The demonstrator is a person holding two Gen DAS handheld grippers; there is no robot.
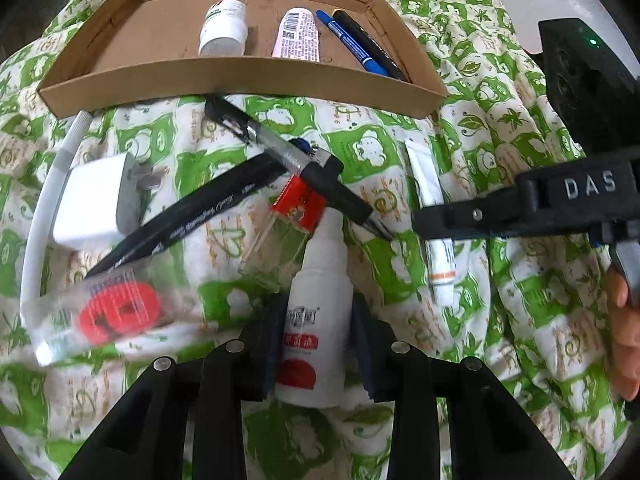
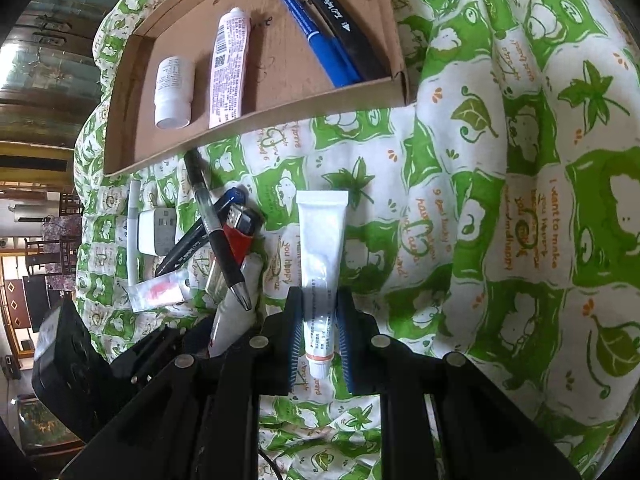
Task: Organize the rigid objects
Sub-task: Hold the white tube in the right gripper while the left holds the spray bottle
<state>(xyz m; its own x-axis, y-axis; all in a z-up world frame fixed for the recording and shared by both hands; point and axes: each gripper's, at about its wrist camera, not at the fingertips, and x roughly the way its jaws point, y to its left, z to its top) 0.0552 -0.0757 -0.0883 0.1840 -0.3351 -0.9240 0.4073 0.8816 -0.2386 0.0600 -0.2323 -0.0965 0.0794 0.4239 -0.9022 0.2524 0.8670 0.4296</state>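
While your left gripper [image 1: 314, 344] points down at the green-patterned cloth [image 1: 520, 280], its jaws pinch the white spray bottle [image 1: 316, 320], below the cardboard tray [image 1: 240, 76]. From your right wrist, your right gripper [image 2: 320, 340] pinches the white tube [image 2: 320, 264] near its cap end.

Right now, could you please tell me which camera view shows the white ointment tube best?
The right wrist view: the white ointment tube lies lengthwise mid-frame, between the right tool fingers. The left wrist view shows it off to the side, narrow, partly crossed by that tool.
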